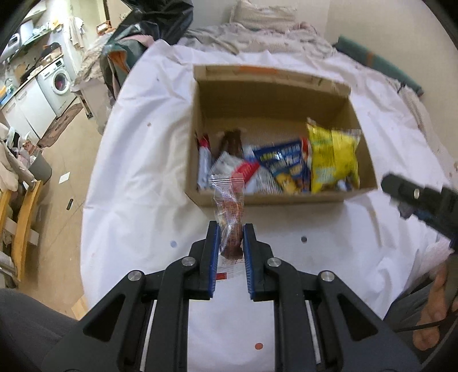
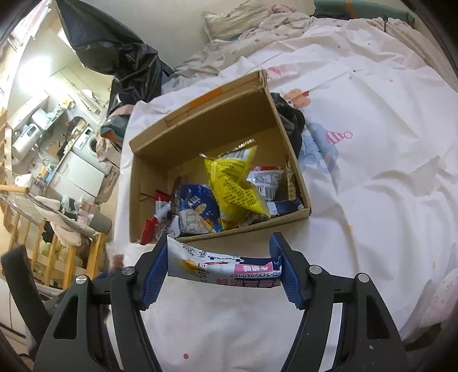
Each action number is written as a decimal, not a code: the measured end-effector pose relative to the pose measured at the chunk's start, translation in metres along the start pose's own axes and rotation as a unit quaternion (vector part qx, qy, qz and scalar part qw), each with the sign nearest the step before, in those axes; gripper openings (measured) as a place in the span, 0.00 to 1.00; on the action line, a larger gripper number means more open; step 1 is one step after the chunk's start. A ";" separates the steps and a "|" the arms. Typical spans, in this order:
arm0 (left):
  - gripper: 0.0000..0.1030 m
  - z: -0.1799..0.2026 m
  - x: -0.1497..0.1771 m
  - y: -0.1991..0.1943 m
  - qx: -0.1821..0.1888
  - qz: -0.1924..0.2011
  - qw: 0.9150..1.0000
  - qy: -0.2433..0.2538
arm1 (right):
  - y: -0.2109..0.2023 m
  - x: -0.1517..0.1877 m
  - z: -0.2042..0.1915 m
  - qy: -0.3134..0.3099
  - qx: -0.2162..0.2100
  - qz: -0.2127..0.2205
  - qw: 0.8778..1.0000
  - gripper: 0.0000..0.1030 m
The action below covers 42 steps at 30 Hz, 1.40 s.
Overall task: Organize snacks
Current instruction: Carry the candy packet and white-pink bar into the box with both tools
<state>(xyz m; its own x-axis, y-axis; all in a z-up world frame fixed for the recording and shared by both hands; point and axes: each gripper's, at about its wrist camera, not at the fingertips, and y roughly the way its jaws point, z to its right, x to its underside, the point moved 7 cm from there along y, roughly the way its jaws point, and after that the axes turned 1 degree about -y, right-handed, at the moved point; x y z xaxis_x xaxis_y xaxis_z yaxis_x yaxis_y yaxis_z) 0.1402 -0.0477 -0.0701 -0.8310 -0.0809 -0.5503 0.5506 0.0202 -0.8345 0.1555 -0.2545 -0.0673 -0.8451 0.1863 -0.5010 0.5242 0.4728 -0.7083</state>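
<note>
An open cardboard box (image 1: 269,94) stands on the white bed sheet (image 1: 137,177), holding several snack packs, among them a yellow bag (image 1: 333,157) and a blue bag (image 1: 286,166). My left gripper (image 1: 231,229) is shut on a clear-wrapped brown snack (image 1: 229,206), which hangs upright above the sheet just before the box's near wall. My right gripper (image 2: 220,239) is shut on a white snack packet (image 2: 226,269), pinched crosswise by its two ends, in front of the same box (image 2: 206,126). The yellow bag (image 2: 234,183) stands tilted inside. The right gripper's tip (image 1: 400,191) shows at the box's right.
A black garment (image 2: 289,120) lies against the box's right wall. Rumpled blankets and a pillow (image 1: 257,17) lie behind the box. The bed edge drops to the floor on the left, near a wooden rack (image 1: 23,229). A person's foot (image 1: 435,309) rests at the right.
</note>
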 end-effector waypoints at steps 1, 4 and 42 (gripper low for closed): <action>0.13 -0.005 -0.006 -0.004 0.000 0.006 1.000 -0.002 | -0.004 -0.002 0.000 0.000 -0.003 0.006 1.000 0.69; 0.13 -0.023 -0.022 -0.013 -0.001 0.024 1.000 -0.011 | -0.012 -0.007 0.000 0.003 -0.009 0.017 1.000 0.69; 0.13 -0.029 -0.114 0.044 0.038 0.050 0.998 -0.003 | 0.026 -0.101 0.009 0.025 -0.065 0.055 0.996 0.69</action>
<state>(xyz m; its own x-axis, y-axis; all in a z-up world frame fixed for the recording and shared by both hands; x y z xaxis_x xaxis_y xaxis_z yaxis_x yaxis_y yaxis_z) 0.2572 -0.0088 -0.0451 -0.7706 -0.0881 -0.6311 0.6361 -0.0464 -0.7702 0.2554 -0.2685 -0.0394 -0.7894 0.2837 -0.5444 0.5984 0.5535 -0.5793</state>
